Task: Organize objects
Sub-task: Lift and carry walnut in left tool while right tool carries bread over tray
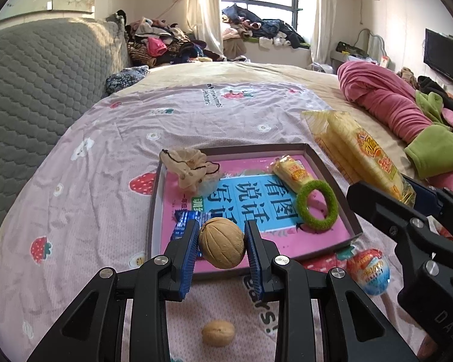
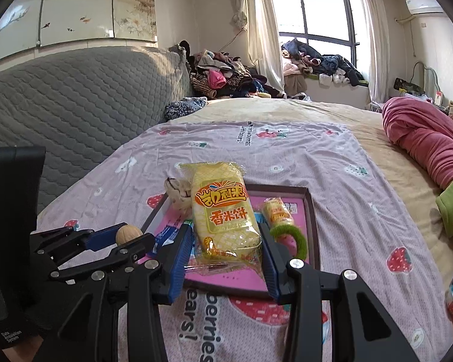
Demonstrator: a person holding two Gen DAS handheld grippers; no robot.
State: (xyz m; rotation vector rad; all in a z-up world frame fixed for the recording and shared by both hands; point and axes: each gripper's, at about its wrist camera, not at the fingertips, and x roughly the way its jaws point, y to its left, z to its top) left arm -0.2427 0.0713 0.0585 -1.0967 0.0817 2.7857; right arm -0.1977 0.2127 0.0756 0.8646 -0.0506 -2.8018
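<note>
Nearest, a loose walnut is seen lying on the bed sheet. A second walnut is clamped by the left gripper over the tray's near edge, while a yellow rice-cracker packet is gripped by the right gripper above it. Farther in, a green ring, a small yellow packet and a beige scrunchie are found.

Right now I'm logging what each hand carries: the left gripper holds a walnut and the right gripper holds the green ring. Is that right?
Not quite. The left gripper does hold a walnut, but the right gripper holds a yellow rice cracker packet, as the right wrist view shows. The green ring lies in the tray.
</note>
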